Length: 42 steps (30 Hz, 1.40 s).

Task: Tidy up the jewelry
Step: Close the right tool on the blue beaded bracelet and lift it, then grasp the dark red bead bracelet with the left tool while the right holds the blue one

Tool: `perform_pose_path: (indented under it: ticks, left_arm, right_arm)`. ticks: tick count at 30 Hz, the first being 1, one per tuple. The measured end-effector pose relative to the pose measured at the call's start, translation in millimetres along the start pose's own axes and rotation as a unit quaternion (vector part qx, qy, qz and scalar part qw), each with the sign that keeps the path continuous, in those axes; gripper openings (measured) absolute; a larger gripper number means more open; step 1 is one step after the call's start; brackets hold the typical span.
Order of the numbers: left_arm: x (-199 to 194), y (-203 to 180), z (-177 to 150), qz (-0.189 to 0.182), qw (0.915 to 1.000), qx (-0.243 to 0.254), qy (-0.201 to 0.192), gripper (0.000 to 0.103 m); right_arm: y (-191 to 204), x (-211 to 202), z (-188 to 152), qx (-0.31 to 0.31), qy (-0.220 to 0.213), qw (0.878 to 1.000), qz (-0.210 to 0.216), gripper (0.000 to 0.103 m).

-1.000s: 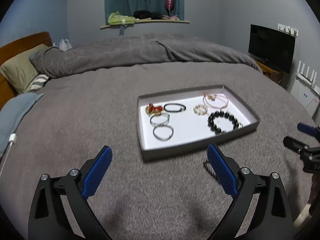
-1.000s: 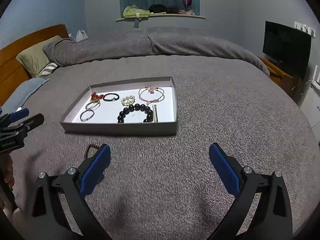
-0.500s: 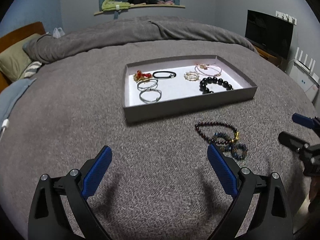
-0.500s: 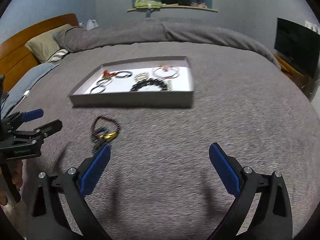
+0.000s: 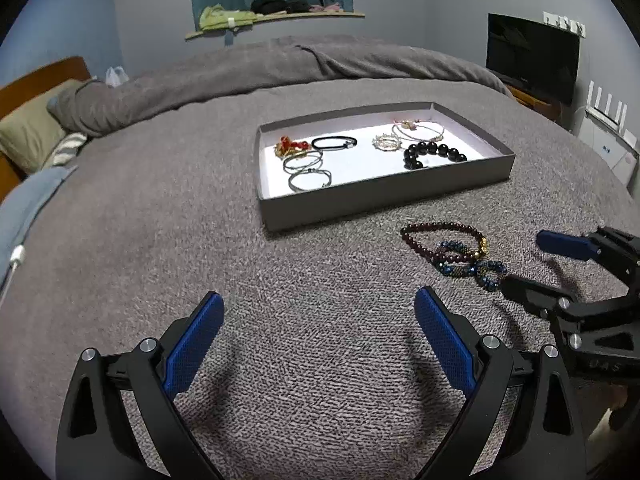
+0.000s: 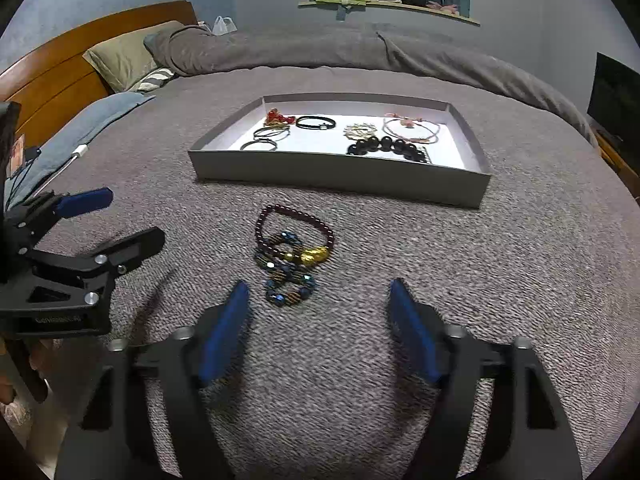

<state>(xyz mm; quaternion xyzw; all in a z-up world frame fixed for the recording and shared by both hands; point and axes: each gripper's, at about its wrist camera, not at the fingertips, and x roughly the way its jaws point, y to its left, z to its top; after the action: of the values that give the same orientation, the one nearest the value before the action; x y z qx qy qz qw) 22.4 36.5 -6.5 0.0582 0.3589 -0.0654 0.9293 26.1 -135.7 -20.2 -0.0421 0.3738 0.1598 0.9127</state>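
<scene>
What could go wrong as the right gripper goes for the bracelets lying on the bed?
1. The dark red bead bracelet and blue bead bracelet overlap, so the right gripper, whose jaws have just been closing with nothing between them, may lift both or drag one.
2. The soft grey blanket may let fingertips snag fabric.

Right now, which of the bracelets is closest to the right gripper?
The blue beaded bracelet on the bedspread, just ahead of the right gripper. The dark red one overlapping it lies farther off; the rest sit in the tray.
</scene>
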Motion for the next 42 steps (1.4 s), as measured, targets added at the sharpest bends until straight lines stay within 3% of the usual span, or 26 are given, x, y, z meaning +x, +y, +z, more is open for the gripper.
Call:
perform_pose_path:
  ticks: [3,6,10,18,22,34,40,42]
  left_arm:
    - [2,3,0,-0.006,1.0000,-0.006,0.005,0.095]
    - [2,3,0,-0.008,0.9999,-0.007,0.003,0.095]
    - [2,4,0,-0.011,0.9999,-0.008,0.001,0.095]
    - [0,8,0,-0.010,0.9999,-0.012,-0.002,0.095]
    - [1,9,0,-0.010,0.9999,-0.013,-0.002,0.095]
    - [10,-8,9,-0.032,0.9995,-0.007,0.005,0.095]
    - [28,-24,21,-0.060,0.9980,-0.009,0.020,0.092]
    - [34,-29,25,-0.066,0.9974,-0.007,0.026,0.086]
  right_arm:
    - [5,-1,4,-0.004,-0.006,1.000,0.008,0.043]
    - [12,-1,8,-0.015,-0.008,1.000,0.021,0.039]
    - [21,9,9,-0.030,0.011,0.999,0.028,0.027]
    - [23,30,7,-0.035,0.041,0.998,0.020,0.025]
    - [23,34,6,-0.045,0.049,0.998,0.009,0.008]
    - [-10,-7,8,-0.001,0.023,0.999,0.024,0.007]
    - [-40,-19,7,0.029,0.009,1.000,-0.008,0.007]
    - [-50,-21,8,0.037,0.001,0.999,-0.026,0.007]
